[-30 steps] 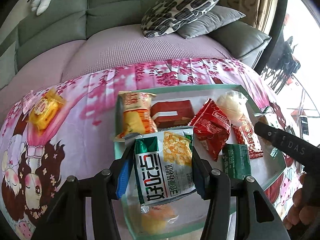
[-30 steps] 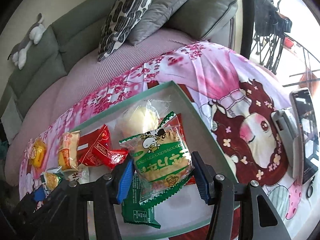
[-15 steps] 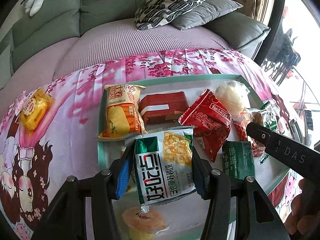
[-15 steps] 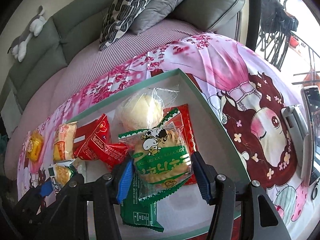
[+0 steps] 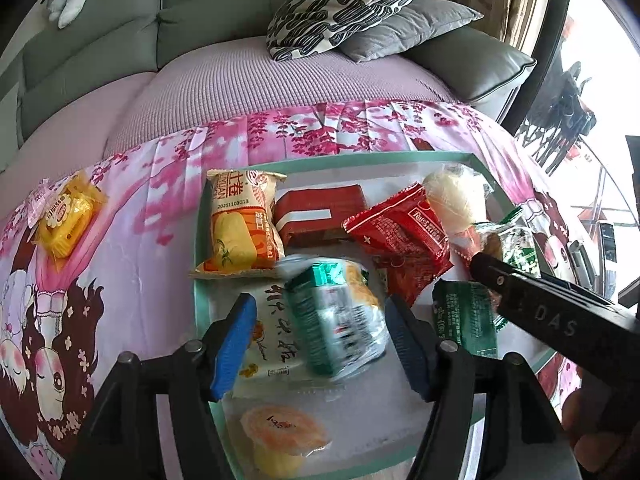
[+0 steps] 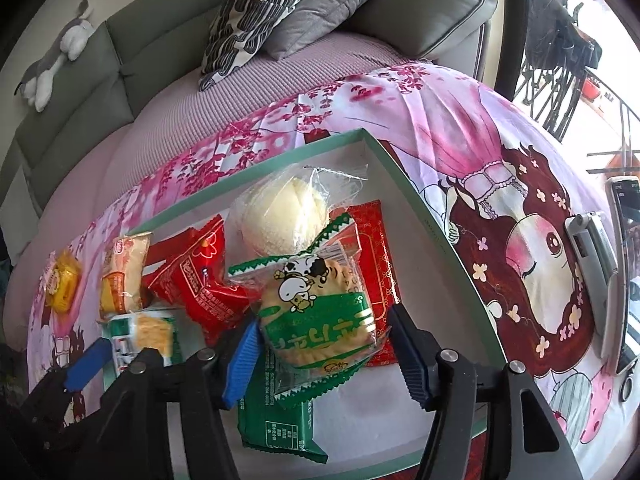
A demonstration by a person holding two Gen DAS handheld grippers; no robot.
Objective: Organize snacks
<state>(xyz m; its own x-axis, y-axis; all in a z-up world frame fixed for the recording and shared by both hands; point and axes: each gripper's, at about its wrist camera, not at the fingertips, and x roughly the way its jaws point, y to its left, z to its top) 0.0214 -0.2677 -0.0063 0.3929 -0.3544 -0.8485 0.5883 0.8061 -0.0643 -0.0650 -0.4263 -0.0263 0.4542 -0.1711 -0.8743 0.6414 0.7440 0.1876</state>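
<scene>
The left hand-held gripper (image 5: 320,344) hangs over the near left part of a shallow tray with a mint-green rim (image 5: 340,158). Its jaws are opening, and the green-and-white corn snack packet (image 5: 336,320) between the blue pads (image 5: 234,346) is blurred and tilted, clear of both pads and lying over a white packet with black brush lettering (image 5: 272,344). Nearer the camera in the tray sits an orange jelly cup (image 5: 280,436).

The right hand-held gripper (image 6: 320,344) is over the near right part of the same tray. Its jaws are opening too; the green biscuit packet with a cartoon cow (image 6: 316,312) sits between the pads, with a gap at the right pad, while at the left pad I cannot tell whether it touches. Under it lie a dark green packet (image 6: 276,416) and a flat red packet (image 6: 376,264).

Farther back in the tray, from left to right, are an orange-and-cream roll packet (image 5: 240,224) lying over the left rim, a dark red box (image 5: 320,216), a crumpled red packet (image 5: 400,236) and a pale round bun in clear wrap (image 6: 288,216).

The tray rests on a pink cartoon-printed cloth (image 5: 120,280). A yellow snack packet (image 5: 66,216) lies on that cloth well to the left of the tray. A grey sofa with a patterned cushion (image 5: 344,4) stands beyond.
</scene>
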